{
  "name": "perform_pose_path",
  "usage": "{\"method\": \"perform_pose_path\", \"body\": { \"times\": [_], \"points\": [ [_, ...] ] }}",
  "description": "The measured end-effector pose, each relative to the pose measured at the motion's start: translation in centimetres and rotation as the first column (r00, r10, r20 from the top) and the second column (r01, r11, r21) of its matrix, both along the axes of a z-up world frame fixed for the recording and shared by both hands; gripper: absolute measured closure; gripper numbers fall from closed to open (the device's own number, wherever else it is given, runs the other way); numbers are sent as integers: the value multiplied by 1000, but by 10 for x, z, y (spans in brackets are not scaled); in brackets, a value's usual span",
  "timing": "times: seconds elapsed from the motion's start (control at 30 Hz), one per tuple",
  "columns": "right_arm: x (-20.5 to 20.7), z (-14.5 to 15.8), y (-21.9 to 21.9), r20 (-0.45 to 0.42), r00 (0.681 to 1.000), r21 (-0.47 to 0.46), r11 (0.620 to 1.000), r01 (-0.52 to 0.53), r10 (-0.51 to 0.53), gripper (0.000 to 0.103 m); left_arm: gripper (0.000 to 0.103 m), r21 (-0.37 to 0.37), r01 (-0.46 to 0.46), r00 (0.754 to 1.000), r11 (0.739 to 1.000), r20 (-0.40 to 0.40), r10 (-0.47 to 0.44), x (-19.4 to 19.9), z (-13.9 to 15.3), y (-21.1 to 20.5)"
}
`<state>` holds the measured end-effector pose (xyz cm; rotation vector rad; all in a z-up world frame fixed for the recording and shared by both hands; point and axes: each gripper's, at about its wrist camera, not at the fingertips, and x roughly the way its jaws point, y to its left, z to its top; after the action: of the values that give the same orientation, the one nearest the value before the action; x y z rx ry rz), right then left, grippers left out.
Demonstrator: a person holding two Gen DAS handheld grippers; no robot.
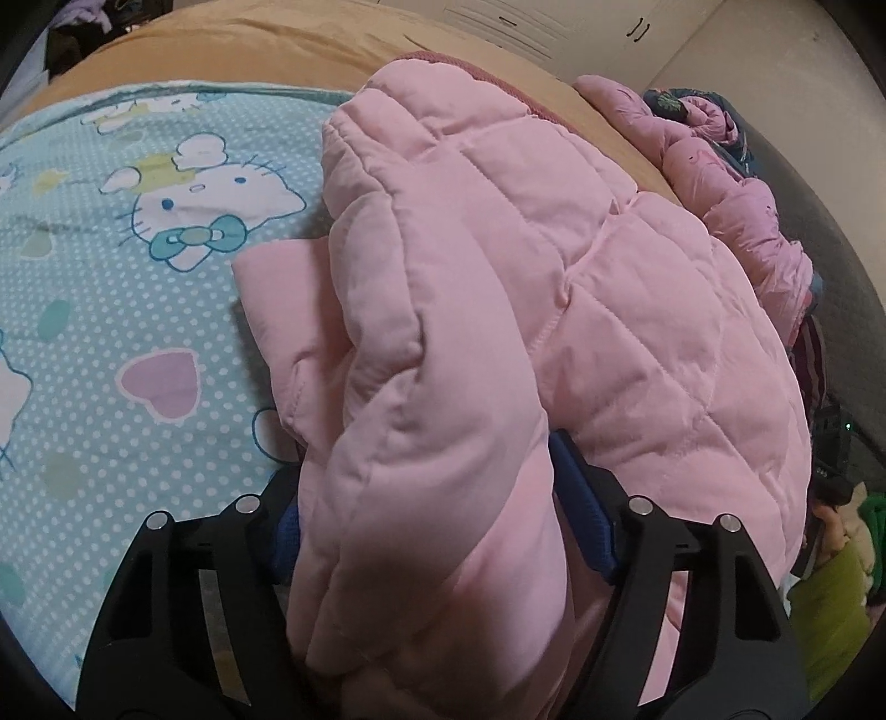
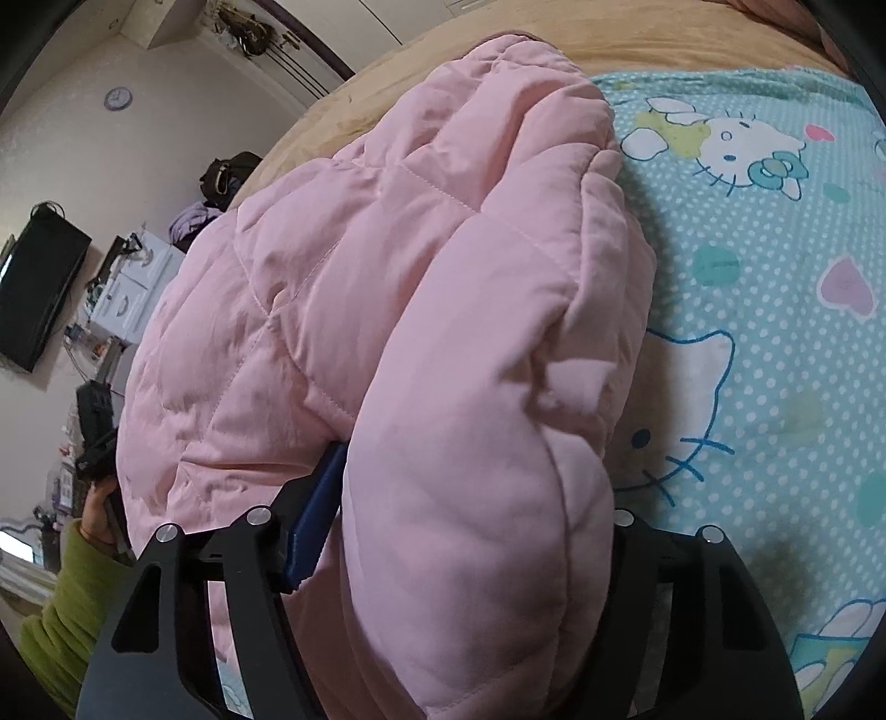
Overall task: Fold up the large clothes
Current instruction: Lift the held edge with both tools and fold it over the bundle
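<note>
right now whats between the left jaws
A thick fold of the pink padded jacket fills the gap between the left gripper's jaws, seen in the left wrist view.

Bed with tan cover (image 1: 266, 50), overlaid by a turquoise polka-dot sheet (image 1: 111, 310) printed with cartoon cats and hearts. Pale walls. White cabinet doors (image 1: 531, 27) with dark handles beyond the bed. Round wall clock (image 2: 118, 98); black wall-mounted television (image 2: 36, 291); white drawer unit (image 2: 130, 288) below, cluttered. Soft, even indoor light.
</note>
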<state>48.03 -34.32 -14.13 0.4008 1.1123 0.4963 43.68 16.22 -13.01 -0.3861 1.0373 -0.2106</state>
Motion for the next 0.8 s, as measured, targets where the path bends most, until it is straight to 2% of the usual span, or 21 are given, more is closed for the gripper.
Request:
{"method": "perform_pose_path", "body": {
  "times": [0.17,0.3,0.37,0.53,0.67,0.8],
  "points": [
    [6,-10,-6,-30,999,43,999,33,-32,29,36,6,-2,1000,1000,-2,2,6,0,-4],
    [6,-8,1,-18,998,-4,998,65,-65,27,36,50,-17,1000,999,-16,18,12,5,-18],
    [2,-2,7,7,997,-32,997,73,-72,32,38,55,-32,999,998,-11,32,14,8,-21],
    [-15,17,11,66,996,-59,996,66,-62,56,49,83,-33,999,996,4,32,13,18,-29],
    [-25,26,15,88,994,-89,993,80,-72,61,59,94,-27,1000,995,-5,28,13,24,-30],
    [-33,29,11,94,992,-75,993,92,-85,64,61,90,-29,1000,996,5,29,10,24,-27]
  ]
}}
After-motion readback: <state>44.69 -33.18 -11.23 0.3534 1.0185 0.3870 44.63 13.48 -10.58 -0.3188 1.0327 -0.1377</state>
